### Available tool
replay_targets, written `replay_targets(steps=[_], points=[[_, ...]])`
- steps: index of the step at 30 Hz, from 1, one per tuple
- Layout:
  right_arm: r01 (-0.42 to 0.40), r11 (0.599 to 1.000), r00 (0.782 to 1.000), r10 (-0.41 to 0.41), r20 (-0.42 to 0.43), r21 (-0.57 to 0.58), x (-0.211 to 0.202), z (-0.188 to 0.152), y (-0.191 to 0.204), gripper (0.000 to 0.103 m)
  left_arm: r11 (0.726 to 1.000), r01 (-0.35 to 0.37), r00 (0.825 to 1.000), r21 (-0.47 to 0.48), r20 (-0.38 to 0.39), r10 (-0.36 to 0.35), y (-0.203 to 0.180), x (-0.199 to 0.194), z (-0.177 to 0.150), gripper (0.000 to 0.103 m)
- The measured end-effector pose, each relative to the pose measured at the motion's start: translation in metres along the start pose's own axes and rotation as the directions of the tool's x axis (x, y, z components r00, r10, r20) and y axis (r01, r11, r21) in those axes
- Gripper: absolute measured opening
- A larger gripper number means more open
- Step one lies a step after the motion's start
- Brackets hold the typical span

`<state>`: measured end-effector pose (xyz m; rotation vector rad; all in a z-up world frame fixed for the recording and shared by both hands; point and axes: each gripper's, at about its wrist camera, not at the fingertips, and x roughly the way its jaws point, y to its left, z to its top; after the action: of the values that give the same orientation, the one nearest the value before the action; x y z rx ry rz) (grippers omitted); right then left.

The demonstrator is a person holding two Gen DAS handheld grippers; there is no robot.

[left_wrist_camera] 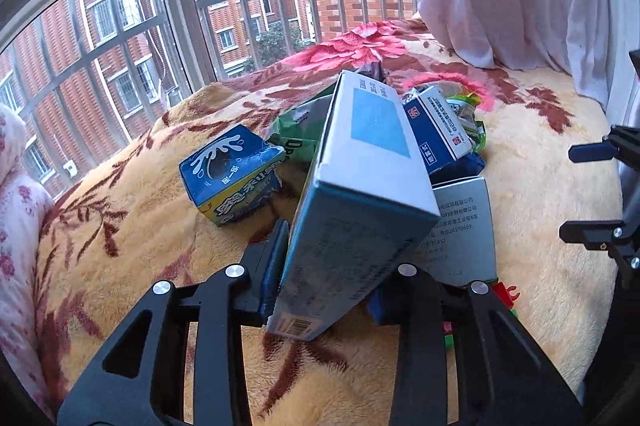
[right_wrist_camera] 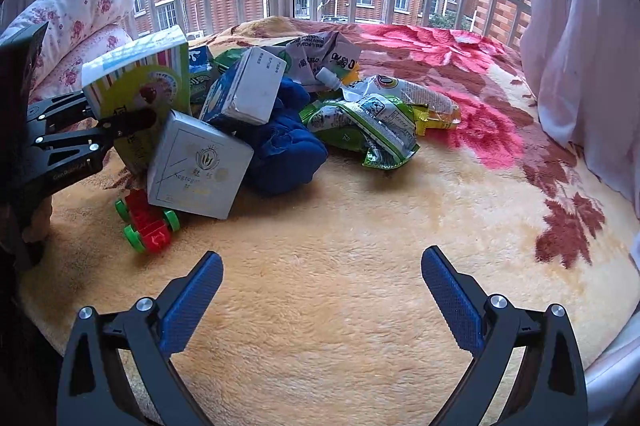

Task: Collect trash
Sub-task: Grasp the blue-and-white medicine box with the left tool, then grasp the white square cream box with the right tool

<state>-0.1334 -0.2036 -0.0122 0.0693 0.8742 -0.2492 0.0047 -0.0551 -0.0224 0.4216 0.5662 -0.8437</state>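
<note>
My left gripper (left_wrist_camera: 332, 266) is shut on a tall blue-and-white carton box (left_wrist_camera: 360, 194), tilted and lifted off the blanket; in the right wrist view the same box (right_wrist_camera: 140, 78) shows its green striped face, held by the left gripper (right_wrist_camera: 124, 122). Behind it lies a trash pile: a blue milk carton (left_wrist_camera: 232, 178), a small blue-white box (left_wrist_camera: 436, 130), a grey square box (right_wrist_camera: 200, 166), green snack wrappers (right_wrist_camera: 360, 122), a yellow pouch (right_wrist_camera: 416, 98) and a blue cloth (right_wrist_camera: 284, 146). My right gripper (right_wrist_camera: 320, 286) is open and empty above bare blanket.
A red toy car with green wheels (right_wrist_camera: 148, 218) lies under the grey box. A floral blanket (right_wrist_camera: 360, 266) covers the window seat. A flowered pillow (right_wrist_camera: 72, 22) sits at the left, a white curtain (right_wrist_camera: 580, 26) at the right, barred windows behind.
</note>
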Motion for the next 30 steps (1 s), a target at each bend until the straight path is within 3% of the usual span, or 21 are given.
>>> replay_targets(steps=[9, 13, 16, 23, 27, 30], points=[[-0.062, 0.997, 0.998, 0.062, -0.007, 0.046, 0.002, -0.002, -0.006, 0.098, 0.981, -0.081, 0.995, -0.176, 0.039, 0.089, 0.005, -0.043, -0.002, 0.031], [-0.142, 0.986, 0.990, 0.143, -0.006, 0.085, 0.001, -0.001, -0.009, 0.098, 0.952, -0.121, 0.990, -0.283, 0.037, 0.137, 0.001, -0.068, -0.007, 0.031], [-0.215, 0.971, 0.977, 0.215, 0.006, 0.101, 0.000, 0.002, -0.005, 0.098, 0.926, -0.195, 0.976, -0.324, 0.029, 0.215, -0.011, -0.093, -0.014, 0.031], [-0.377, 0.920, 0.925, 0.379, 0.002, 0.109, 0.013, 0.024, 0.018, 0.098, 0.877, -0.317, 0.934, -0.362, 0.043, 0.356, -0.041, -0.147, -0.040, 0.031], [-0.467, 0.871, 0.881, 0.473, -0.003, 0.151, 0.032, 0.038, 0.029, 0.098, 0.839, -0.370, 0.908, -0.399, 0.038, 0.418, -0.049, -0.166, -0.055, 0.031], [-0.513, 0.828, 0.847, 0.531, -0.022, 0.225, 0.051, 0.046, 0.030, 0.098, 0.828, -0.381, 0.902, -0.412, 0.031, 0.430, -0.051, -0.172, -0.061, 0.031]])
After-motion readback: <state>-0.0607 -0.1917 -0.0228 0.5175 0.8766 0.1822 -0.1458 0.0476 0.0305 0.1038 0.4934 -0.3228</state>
